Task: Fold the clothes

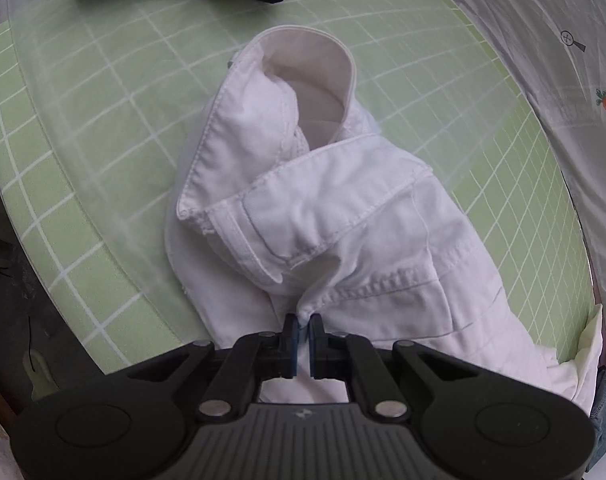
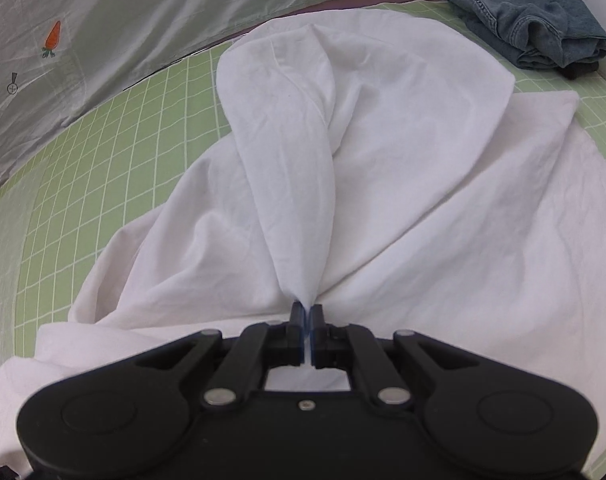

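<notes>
lying crumpled on the green gridded mat (image 1: 103,128), the white cotton garment (image 1: 343,216) extended ahead of both tools; left tool (image 1: 302,326) and right tool (image 2: 305,316) each pinched its near edge.

The white shirt (image 1: 343,216) is stitched matt cloth, apparently cotton, on a smooth green gridded mat (image 1: 103,128), beside rough denim jeans (image 2: 523,12).
</notes>
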A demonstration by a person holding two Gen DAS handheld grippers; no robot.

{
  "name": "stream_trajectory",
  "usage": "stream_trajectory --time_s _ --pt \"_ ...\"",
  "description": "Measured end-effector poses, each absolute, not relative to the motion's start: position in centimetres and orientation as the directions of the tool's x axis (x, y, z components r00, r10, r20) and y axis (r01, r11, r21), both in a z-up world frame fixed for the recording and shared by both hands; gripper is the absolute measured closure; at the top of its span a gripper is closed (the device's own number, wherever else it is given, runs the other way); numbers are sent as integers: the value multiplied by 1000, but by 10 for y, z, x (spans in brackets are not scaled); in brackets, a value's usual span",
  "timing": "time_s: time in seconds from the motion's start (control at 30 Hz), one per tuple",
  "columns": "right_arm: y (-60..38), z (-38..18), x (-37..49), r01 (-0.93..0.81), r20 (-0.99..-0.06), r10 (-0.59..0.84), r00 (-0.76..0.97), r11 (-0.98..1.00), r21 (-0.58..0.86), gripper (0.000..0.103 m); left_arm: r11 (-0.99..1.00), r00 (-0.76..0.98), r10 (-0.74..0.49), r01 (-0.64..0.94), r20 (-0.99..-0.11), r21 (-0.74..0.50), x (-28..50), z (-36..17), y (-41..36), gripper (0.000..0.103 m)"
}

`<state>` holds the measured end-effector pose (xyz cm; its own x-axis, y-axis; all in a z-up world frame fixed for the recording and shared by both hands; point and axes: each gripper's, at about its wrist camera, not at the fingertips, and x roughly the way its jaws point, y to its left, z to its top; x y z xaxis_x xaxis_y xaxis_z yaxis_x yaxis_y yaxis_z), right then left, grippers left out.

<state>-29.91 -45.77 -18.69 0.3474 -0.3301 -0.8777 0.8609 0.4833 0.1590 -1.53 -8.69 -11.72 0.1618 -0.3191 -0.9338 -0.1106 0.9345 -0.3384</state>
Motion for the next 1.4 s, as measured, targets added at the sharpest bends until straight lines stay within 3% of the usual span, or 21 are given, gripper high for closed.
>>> stream_trajectory --time_s 0.17,0.33,0.53,0.63,0.83,0.87,0.93,1.13,1.3,1.4 --pt "-454 -188 -292 856 -882 -342 324 502 120 97 944 187 -324 -6 -927 -331 -14 -93 -91 93" --pt "-450 -192 -288 860 -888 -352 298 503 89 95 911 215 -410 53 -886 -409 2 -57 -82 90" --pt "-448 -192 -286 880 -888 -368 276 468 80 95 903 303 -429 103 -851 -418 37 -21 -75 71" --pt "-448 -191 -289 900 -888 -375 266 428 89 91 913 288 -408 98 -867 -397 63 -32 -82 57" --pt "-448 -191 -296 931 -887 -390 248 350 106 78 929 188 -361 162 -914 -333 102 -75 -118 49" --pt "-448 -191 -296 934 -887 -392 245 340 108 78 929 178 -355 182 -918 -323 106 -80 -123 47" --pt "-447 -191 -295 938 -887 -396 238 330 104 78 928 180 -329 243 -927 -282 112 -89 -136 31" --pt "-446 -191 -287 948 -892 -404 203 310 75 77 859 -1 -321 421 -947 -292 121 -114 -166 20" --pt "-448 -192 -289 957 -895 -403 190 278 79 72 784 -135 -393 467 -910 -408 113 -121 -158 22" --pt "-449 -193 -289 963 -897 -400 186 256 86 72 756 -144 -410 498 -900 -425 99 -119 -153 35"
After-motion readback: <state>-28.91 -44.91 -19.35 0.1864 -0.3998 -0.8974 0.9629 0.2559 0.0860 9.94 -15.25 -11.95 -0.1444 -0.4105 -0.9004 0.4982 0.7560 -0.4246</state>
